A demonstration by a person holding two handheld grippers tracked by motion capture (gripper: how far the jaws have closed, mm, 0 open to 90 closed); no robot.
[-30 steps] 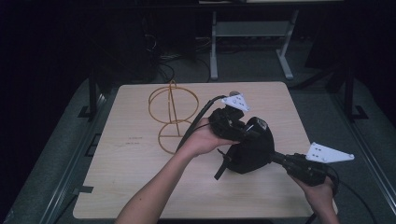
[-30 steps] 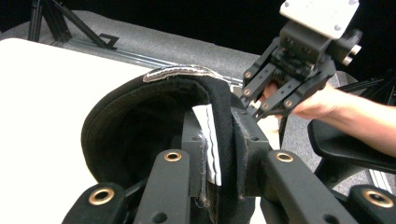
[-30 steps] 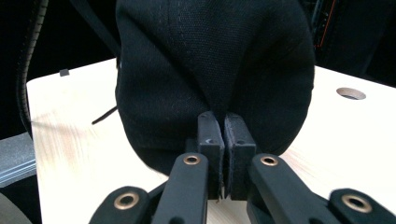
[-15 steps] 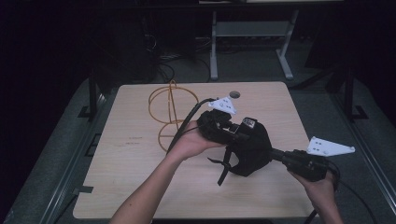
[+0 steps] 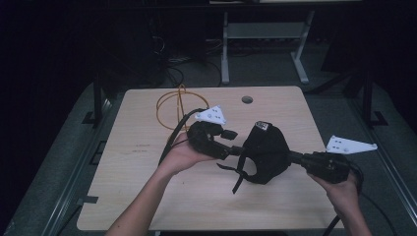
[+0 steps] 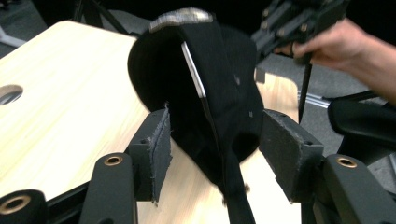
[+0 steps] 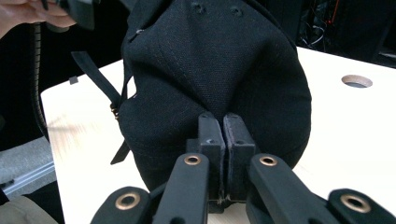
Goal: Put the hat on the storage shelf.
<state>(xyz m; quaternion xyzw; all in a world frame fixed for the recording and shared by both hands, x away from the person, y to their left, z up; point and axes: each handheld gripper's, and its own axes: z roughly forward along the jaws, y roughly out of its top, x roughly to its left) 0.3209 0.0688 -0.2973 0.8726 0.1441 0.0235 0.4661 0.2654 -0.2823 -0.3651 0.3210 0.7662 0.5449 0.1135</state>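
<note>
The left gripper (image 6: 212, 154) has just been opening; its jaws stand spread, the black cap (image 5: 265, 152) between them unpressed. Cap hangs above mid-table: soft, light, collapsible. Right gripper (image 7: 218, 135) pinches its fabric; grip seams or brim.

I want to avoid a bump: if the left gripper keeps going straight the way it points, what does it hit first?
Most likely the black cap: it hangs between the left gripper's just-opened jaws, pads apparently off it, while the right gripper pinches its fabric.
</note>
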